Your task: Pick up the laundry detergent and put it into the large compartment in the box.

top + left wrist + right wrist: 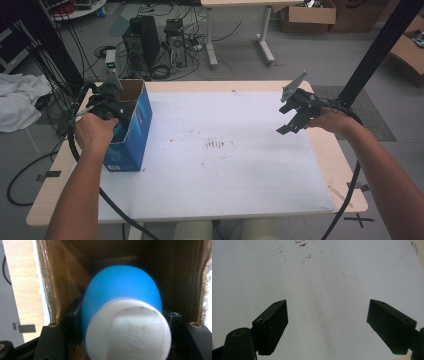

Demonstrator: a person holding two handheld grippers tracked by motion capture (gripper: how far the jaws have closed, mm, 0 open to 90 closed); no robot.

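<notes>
Left gripper gripping blue-white bulb inside box at 9 o'clock; you're lifting straight, avoiding walls. Right gripper idling open.

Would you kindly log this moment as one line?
left gripper: shut on blue-and-white plastic bottle | inside blue cardboard box | right gripper: open, empty, above white table mat
</notes>
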